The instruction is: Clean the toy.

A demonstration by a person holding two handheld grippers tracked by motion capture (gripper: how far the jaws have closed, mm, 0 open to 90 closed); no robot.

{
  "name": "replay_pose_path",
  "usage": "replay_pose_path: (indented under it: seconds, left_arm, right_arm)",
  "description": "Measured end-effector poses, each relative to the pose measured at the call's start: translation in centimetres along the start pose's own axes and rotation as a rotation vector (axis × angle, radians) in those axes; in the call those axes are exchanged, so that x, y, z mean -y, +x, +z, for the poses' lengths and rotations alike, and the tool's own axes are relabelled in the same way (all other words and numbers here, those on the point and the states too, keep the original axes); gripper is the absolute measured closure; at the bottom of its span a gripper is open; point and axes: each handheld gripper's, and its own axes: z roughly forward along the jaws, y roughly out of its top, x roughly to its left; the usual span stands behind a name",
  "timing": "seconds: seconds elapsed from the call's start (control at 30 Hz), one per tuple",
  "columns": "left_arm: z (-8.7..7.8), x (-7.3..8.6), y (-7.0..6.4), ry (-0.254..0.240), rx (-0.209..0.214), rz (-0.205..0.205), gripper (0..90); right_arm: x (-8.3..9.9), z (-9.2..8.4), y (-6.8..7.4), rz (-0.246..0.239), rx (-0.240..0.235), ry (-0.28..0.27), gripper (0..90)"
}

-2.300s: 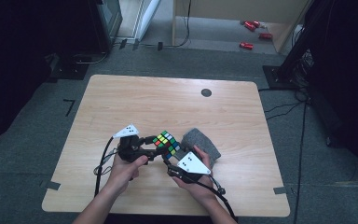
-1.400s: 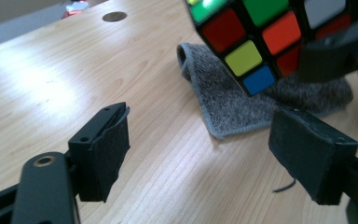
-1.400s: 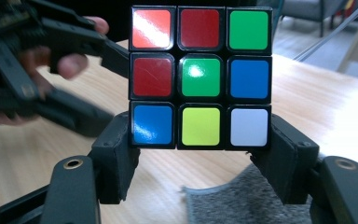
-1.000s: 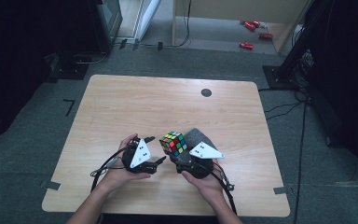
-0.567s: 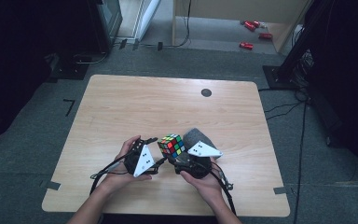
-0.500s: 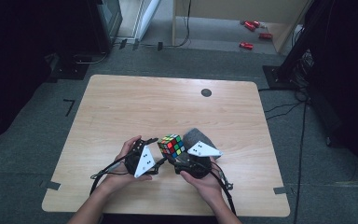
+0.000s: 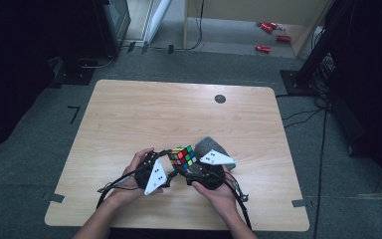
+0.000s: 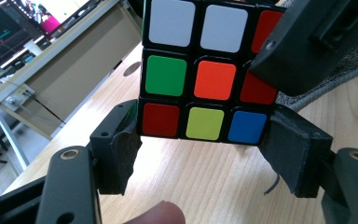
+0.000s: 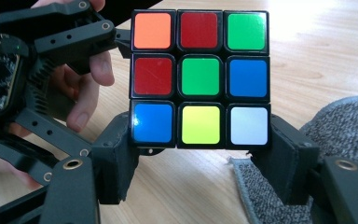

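Both tools (image 7: 173,160) (image 7: 185,169) clamp the puzzle cube (image 7: 182,156) above the table (image 7: 179,114).

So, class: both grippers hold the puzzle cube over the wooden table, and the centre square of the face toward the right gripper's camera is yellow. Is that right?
Not quite. In the right gripper view the centre square of the puzzle cube is green; yellow is the square just below it. The rest stands: the high view shows the left gripper and right gripper both on the cube, over the wooden table.

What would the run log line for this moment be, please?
left claw: shut on cube | right claw: shut on cube | cube: held between hands | grey cloth: behind
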Motion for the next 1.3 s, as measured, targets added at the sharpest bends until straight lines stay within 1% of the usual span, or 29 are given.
replay_pose_path:
  seconds: [0.1,0.13,0.23,0.3,0.33,0.4,0.5,0.53,0.6,0.73,0.77,0.83,0.9,0.97,1.03,1.07,1.1,1.13,1.2,1.23,1.3]
  left_arm:
    - [-0.1,0.0,0.0,-0.001,-0.006,0.008,32.7]
    - [-0.1,0.0,0.0,-0.003,-0.007,0.007,32.9]
    - [-0.2,-0.2,0.0,0.000,-0.002,-0.009,33.4]
    - [-0.3,-0.2,0.1,0.002,0.011,-0.027,33.5]
    - [-0.3,-0.3,0.1,0.003,0.016,-0.043,33.6]
    - [-0.4,-0.3,0.4,0.013,0.041,-0.095,33.6]
    - [-0.5,-0.2,0.7,0.021,0.046,-0.137,33.8]
    - [-0.6,-0.2,0.9,0.020,0.050,-0.155,34.1]
    - [-0.6,0.0,1.1,0.025,0.051,-0.172,34.5]
    - [-0.8,0.2,1.8,0.008,0.058,-0.241,34.5]
    - [-0.8,0.3,2.0,0.004,0.062,-0.257,34.6]
    - [-0.9,0.4,2.2,-0.001,0.061,-0.280,34.6]
    - [-1.0,0.5,2.5,-0.009,0.062,-0.306,34.6]
    - [-1.1,0.6,2.7,-0.013,0.056,-0.330,34.6]
    - [-1.3,0.7,3.0,-0.024,0.057,-0.355,34.7]
    - [-1.4,0.7,3.2,-0.030,0.057,-0.371,34.7]
    - [-1.5,0.7,3.4,-0.034,0.055,-0.386,34.7]
    - [-1.6,0.8,3.6,-0.039,0.056,-0.404,34.7]
    - [-1.7,0.8,3.8,-0.038,0.058,-0.421,34.7]
    - [-1.8,0.9,3.9,-0.041,0.065,-0.442,34.7]
    - [-1.8,1.0,4.2,-0.044,0.073,-0.469,34.7]
  right_arm:
    - [-0.1,0.0,-0.2,0.015,-0.012,0.006,34.3]
    - [-0.1,0.0,-0.3,0.026,-0.020,0.008,34.3]
    - [-0.1,0.0,-0.5,0.046,-0.037,0.001,33.1]
    - [-0.2,-0.1,-0.5,0.053,-0.035,-0.007,29.5]
    - [-0.2,-0.1,-0.6,0.056,-0.037,-0.010,27.5]
    - [-0.3,-0.3,-0.7,0.056,-0.034,-0.026,25.5]
    - [-0.5,-0.8,-0.9,0.049,-0.025,-0.063,24.6]
    - [-0.5,-0.9,-0.9,0.047,-0.019,-0.076,24.6]
    - [-0.7,-1.4,-1.1,0.042,-0.003,-0.112,24.4]
    - [-1.0,-2.4,-1.7,0.043,0.077,-0.184,25.7]
    - [-1.0,-2.6,-1.9,0.046,0.095,-0.197,26.2]
    - [-1.1,-3.1,-2.5,0.061,0.110,-0.219,27.7]
    - [-1.2,-3.5,-3.1,0.068,0.135,-0.229,28.8]
    - [-1.1,-3.8,-3.8,0.057,0.178,-0.230,29.6]
    - [-0.9,-3.9,-4.5,0.024,0.244,-0.227,30.1]
    - [-0.8,-4.0,-4.7,0.012,0.266,-0.224,30.3]
    - [-0.7,-4.0,-5.1,-0.013,0.302,-0.215,30.7]
    - [-0.6,-4.0,-5.4,-0.027,0.319,-0.202,31.0]
    - [-0.3,-3.8,-6.0,-0.047,0.317,-0.162,31.1]
    - [-0.2,-3.7,-6.2,-0.047,0.306,-0.141,31.7]
    - [0.1,-3.2,-6.6,-0.043,0.263,-0.077,32.8]
